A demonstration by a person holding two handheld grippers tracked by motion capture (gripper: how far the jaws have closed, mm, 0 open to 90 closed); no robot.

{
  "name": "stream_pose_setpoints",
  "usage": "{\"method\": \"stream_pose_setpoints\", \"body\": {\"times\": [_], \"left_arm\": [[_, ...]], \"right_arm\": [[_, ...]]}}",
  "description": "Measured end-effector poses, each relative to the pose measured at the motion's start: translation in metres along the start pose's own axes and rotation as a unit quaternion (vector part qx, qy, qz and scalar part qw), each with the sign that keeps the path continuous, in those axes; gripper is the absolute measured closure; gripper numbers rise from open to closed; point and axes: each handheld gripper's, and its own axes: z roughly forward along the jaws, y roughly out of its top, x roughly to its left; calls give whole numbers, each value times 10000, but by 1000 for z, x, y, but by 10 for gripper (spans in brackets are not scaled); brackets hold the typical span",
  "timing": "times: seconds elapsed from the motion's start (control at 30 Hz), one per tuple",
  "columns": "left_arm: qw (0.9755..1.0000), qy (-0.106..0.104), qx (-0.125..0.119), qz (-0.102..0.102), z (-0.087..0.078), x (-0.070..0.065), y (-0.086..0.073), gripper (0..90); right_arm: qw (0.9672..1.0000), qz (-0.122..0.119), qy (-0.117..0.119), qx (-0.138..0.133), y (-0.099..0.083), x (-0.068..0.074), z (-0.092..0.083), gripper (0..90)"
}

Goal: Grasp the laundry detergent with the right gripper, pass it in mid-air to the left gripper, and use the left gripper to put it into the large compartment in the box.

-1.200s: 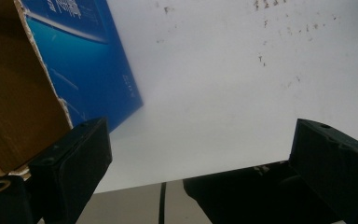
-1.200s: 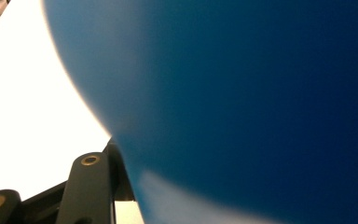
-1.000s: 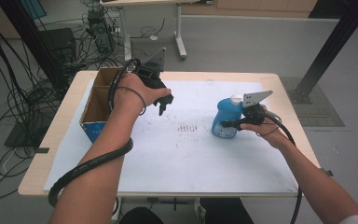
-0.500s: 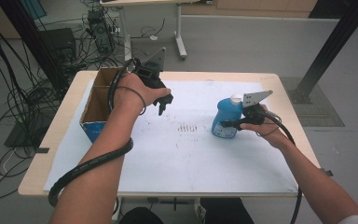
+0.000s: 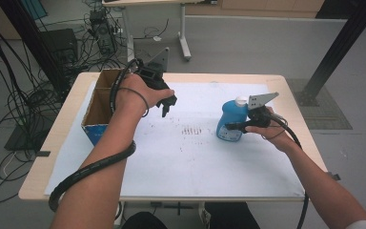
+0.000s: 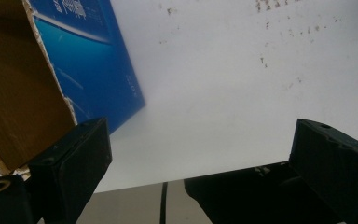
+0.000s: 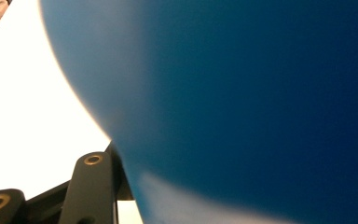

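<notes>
Gripping the blue bottle [image 5: 231,120] upright on the white sheet [image 5: 181,157], my right gripper [image 5: 232,127] looks clamped on its lower body — view blurred. My left gripper [image 5: 167,106] hangs wide open, holding nothing, beside the cardboard box [image 5: 94,114].

- The floor [image 5: 267,43] is grey and smooth.
- Many black cables [image 5: 14,100] lie on it at the left.
- A second table's white leg [image 5: 183,33] stands behind.
- A black post [image 5: 340,43] leans at the right, on a dark mat [image 5: 326,112].
- The light is soft and even.
</notes>
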Motion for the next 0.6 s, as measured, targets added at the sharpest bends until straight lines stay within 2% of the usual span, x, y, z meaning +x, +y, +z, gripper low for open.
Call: {"method": "stream_pose_setpoints", "body": {"times": [0.1, 0.6], "left_arm": [[10000, 0, -23, -44, -1, 1, -1, 60], [10000, 35, -20, 3, -6, -2, -1, 60]], "right_arm": [[10000, 1, 1, -1, 0, 0, 0, 430], [10000, 4, 5, 24, 0, 0, 0, 444]]}}
